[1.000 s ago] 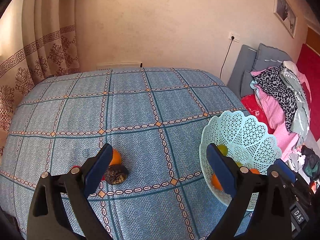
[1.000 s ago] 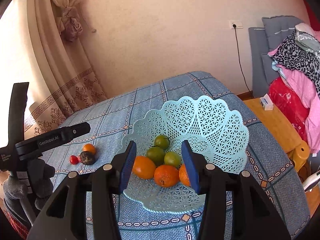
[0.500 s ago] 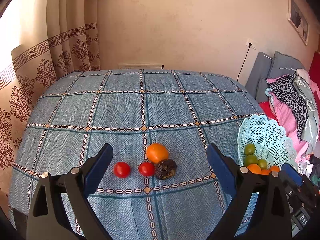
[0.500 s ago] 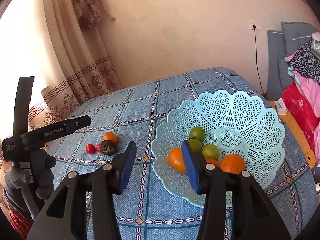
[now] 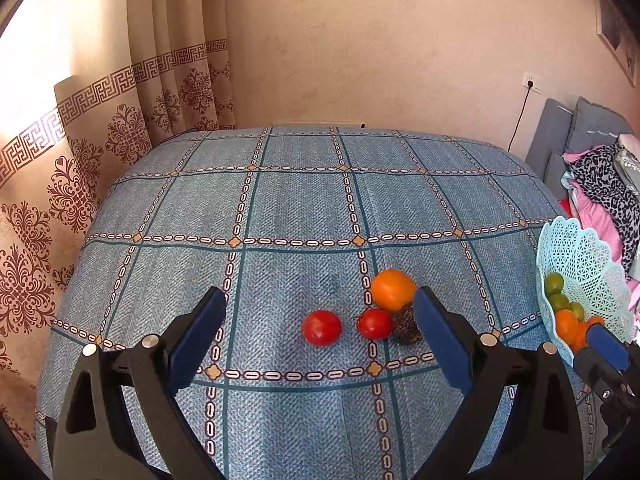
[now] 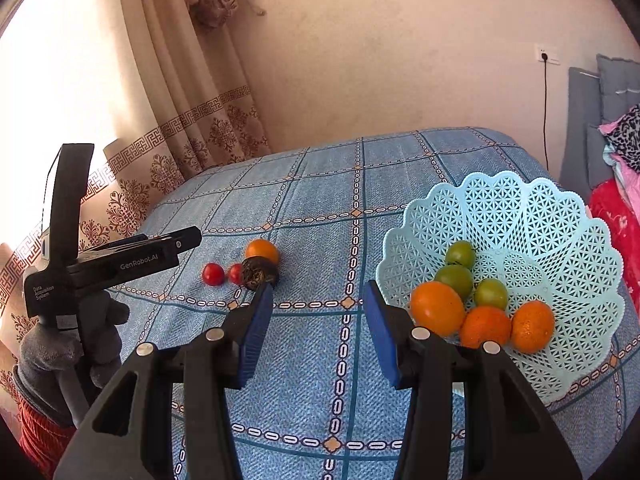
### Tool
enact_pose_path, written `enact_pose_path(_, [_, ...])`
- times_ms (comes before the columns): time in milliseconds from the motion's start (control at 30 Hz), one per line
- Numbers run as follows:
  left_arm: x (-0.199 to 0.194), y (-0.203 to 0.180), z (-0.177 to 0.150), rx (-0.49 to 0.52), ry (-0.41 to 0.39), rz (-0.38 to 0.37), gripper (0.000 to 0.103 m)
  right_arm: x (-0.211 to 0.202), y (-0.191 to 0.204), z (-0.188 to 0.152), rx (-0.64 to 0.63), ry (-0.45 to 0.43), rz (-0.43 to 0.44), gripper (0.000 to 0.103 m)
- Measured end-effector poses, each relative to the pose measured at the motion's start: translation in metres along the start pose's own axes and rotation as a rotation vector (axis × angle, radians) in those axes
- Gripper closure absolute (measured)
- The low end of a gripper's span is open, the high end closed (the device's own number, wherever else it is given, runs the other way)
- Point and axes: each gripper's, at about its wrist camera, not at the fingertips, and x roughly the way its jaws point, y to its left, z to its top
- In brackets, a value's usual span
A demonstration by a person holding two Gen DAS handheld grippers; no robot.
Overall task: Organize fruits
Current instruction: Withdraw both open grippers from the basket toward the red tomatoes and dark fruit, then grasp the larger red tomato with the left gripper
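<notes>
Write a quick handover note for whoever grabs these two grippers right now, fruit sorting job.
Left gripper: open, empty, aimed at the loose fruit on the blue tablecloth.
Right gripper: open, empty, over the cloth just left of the basket.
Done: the light blue basket holds three green fruits and three orange ones.
Left: four pieces lie together on the cloth, two red tomatoes, an orange fruit and a dark wrinkled fruit.
Likely next: the left gripper takes a tomato, since both sit between its fingers' line of reach.

Black handheld grippers, blue-padded jaws, silver screws, grey glove [image 6: 60,356], red sleeve [image 6: 38,436]
</notes>
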Motion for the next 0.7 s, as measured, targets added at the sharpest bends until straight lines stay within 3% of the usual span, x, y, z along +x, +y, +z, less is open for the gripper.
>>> enact_pose_path(400, [0.029, 0.013, -0.018, 0.025, 0.055, 0.038, 0.01, 0.03, 0.03, -0.013, -0.066, 0.079, 0.039, 0.056])
enact_pose_path(700, [0.049, 0.012, -0.024, 0.036, 0.094, 0.003, 0.033, 0.045, 0.034, -0.015, -0.073, 0.107, 0.049, 0.056])
